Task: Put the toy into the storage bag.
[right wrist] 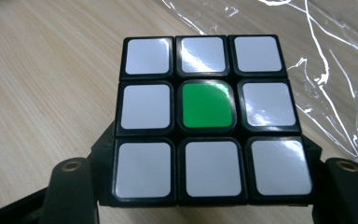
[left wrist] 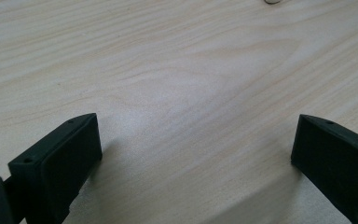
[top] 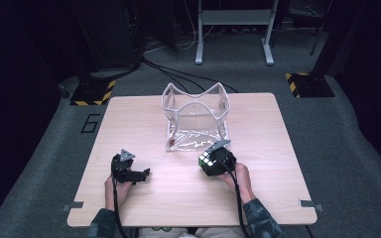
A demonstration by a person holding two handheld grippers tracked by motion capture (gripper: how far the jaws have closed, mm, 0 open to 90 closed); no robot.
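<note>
A black puzzle cube point(right wrist: 207, 119) with white stickers and a green centre sits between the jaws of my right gripper point(right wrist: 207, 186), which is shut on it. In the high view the cube point(top: 209, 162) is held just above the table, in front of a clear plastic bag point(top: 195, 118) that stands open at the table's middle back. The bag's crinkled film point(right wrist: 307, 56) lies just beyond the cube. My left gripper point(top: 141, 174) rests low over the table at the front left. Its jaws stand wide apart over bare wood point(left wrist: 191, 93), and nothing is between them.
The light wooden table point(top: 258, 198) has metal clips at its front corners point(top: 73, 205). Dark carpet, cables and a grey stand base point(top: 233, 29) lie beyond the far edge. Hazard-striped feet point(top: 93, 92) stand near the table's back corners.
</note>
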